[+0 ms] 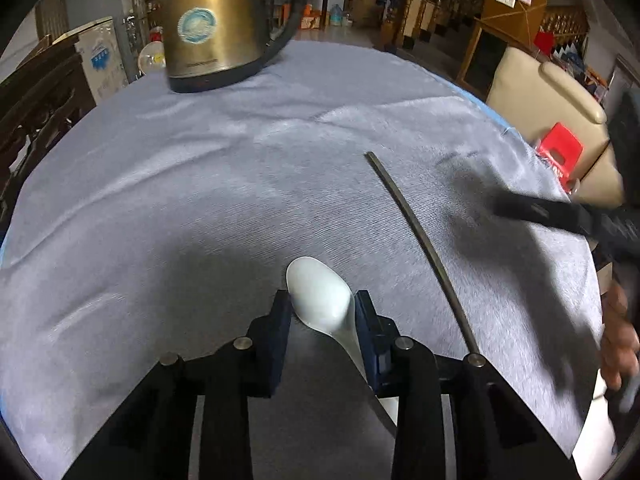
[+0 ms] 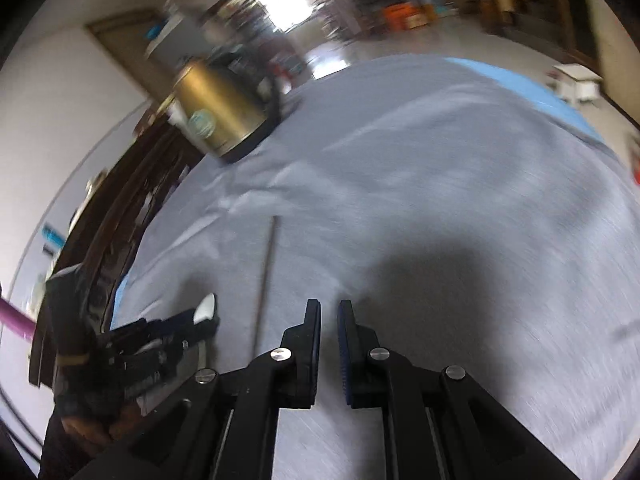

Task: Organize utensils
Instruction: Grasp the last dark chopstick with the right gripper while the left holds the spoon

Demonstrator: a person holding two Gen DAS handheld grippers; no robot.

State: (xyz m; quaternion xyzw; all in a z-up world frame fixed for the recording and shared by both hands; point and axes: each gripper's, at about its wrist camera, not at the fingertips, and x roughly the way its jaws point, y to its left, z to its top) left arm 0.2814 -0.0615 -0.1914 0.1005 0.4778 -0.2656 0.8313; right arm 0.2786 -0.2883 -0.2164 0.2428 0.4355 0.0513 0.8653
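Left gripper (image 1: 322, 300) is clamped on a white spoon (image 1: 320, 292): both blue pads are seen pressed against the sides of the bowl where it narrows into the handle, with the bowl projecting forward past the fingertips and the handle running back between the fingers. The spoon is held just above the grey cloth (image 1: 200, 200) that covers the table. A single dark chopstick (image 1: 420, 248) is laid flat on the cloth just to the right of the spoon, angled away from the camera, not touched by either gripper. Right gripper (image 2: 329, 308) is seen empty, its jaws parted by a narrow gap with only cloth visible between them; in the left wrist view it appears blurred at the right edge, well apart from the chopstick's far end. A brass-coloured electric kettle (image 1: 224, 28) with a black handle is stood upright at the far side of the table, well apart from the utensils. The right wrist view is motion-blurred; finer detail there cannot be told.
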